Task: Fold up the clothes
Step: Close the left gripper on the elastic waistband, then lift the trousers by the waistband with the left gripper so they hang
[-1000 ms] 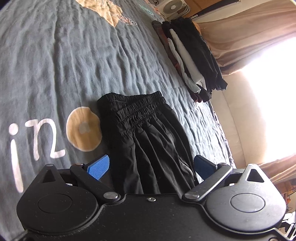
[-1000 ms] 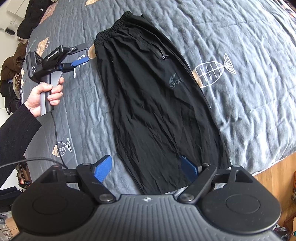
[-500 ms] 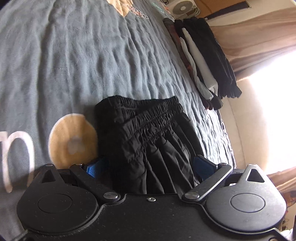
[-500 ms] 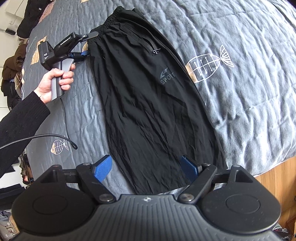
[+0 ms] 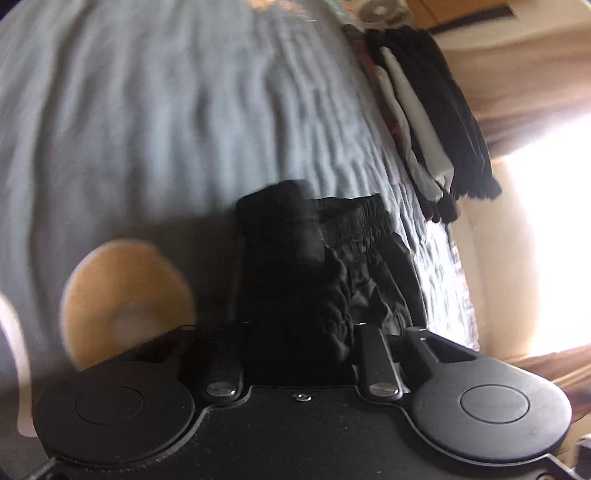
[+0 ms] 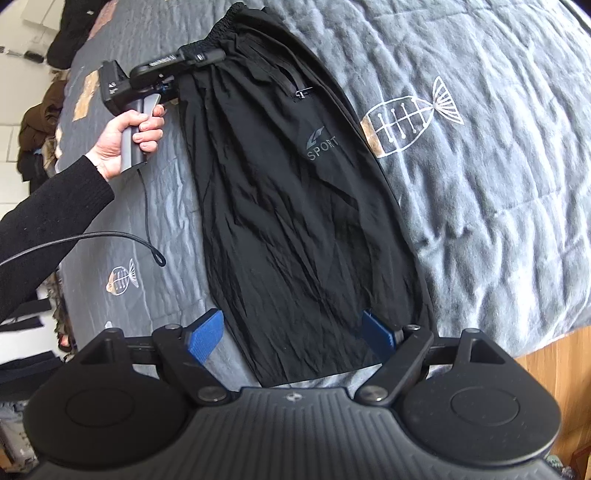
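Observation:
Black sport pants [image 6: 295, 206] lie flat and lengthwise on the grey bed cover [image 6: 480, 166]. In the right wrist view a hand [image 6: 122, 140] holds my left gripper [image 6: 207, 57] at the waistband's left corner. In the left wrist view the picture is blurred. There the left gripper [image 5: 295, 325] has its jaws closing, with the bunched waistband of the pants [image 5: 369, 236] between them and pinched. My right gripper [image 6: 291, 334] is open. Its blue pads [image 6: 205, 336] stand on either side of the leg hems at the near end of the bed, apart from the cloth.
A row of dark and white clothes [image 5: 436, 122] lies along the far edge of the bed, with a fan [image 5: 380, 11] behind it. A black cable [image 6: 110, 240] trails over the cover at left. Wooden floor [image 6: 554, 354] shows past the bed's near right edge.
The left gripper came down onto the waistband and its jaws went from wide open to pinching the cloth. The right gripper moved closer to the leg hems, still open.

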`<state>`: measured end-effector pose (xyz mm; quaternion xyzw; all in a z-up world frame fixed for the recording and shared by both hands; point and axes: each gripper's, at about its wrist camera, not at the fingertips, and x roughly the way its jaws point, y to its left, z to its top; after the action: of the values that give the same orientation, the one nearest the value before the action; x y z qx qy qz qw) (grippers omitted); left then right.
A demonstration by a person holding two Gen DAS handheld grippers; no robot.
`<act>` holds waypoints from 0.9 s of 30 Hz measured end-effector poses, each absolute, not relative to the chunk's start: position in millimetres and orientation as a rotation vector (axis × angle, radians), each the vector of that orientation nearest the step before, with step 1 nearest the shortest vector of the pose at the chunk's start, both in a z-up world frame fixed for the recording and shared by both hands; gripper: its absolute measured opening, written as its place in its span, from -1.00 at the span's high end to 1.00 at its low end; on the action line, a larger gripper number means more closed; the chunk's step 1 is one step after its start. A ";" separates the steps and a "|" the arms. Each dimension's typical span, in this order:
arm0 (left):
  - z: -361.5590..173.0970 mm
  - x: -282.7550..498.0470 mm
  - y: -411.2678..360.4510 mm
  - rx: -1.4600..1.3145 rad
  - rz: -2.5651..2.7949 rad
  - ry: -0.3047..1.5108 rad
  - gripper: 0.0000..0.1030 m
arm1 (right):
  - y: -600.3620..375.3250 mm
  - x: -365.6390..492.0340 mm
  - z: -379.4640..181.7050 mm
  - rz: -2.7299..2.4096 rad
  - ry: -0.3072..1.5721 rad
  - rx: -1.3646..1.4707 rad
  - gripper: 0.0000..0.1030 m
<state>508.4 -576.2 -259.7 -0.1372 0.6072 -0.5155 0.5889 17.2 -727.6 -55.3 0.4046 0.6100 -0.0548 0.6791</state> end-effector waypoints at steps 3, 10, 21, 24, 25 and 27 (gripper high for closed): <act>-261.5 509.8 -573.5 -0.314 -1.212 1.409 0.69 | -740.7 13.4 -65.1 -0.065 1.387 0.861 -0.58; -260.0 508.5 -577.9 -0.292 -1.212 1.403 0.66 | -795.5 -14.4 -115.7 0.135 1.396 1.078 -0.58; -256.8 506.5 -578.1 -0.271 -1.219 1.385 0.66 | -823.6 2.6 -183.2 0.332 1.369 1.132 -0.59; -257.0 506.5 -579.1 -0.269 -1.221 1.381 0.66 | -826.1 6.0 -198.5 0.365 1.384 1.135 -0.58; -257.2 506.6 -579.1 -0.269 -1.221 1.379 0.66 | -827.3 4.8 -202.3 0.379 1.383 1.152 -0.59; -257.6 506.7 -578.8 -0.270 -1.222 1.377 0.66 | -829.8 1.2 -209.2 0.409 1.374 1.193 -0.61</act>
<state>506.7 -578.8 -257.6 -0.1162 0.5933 -0.5266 0.5976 1.2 -829.8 -209.2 0.5137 0.5918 0.1759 0.5957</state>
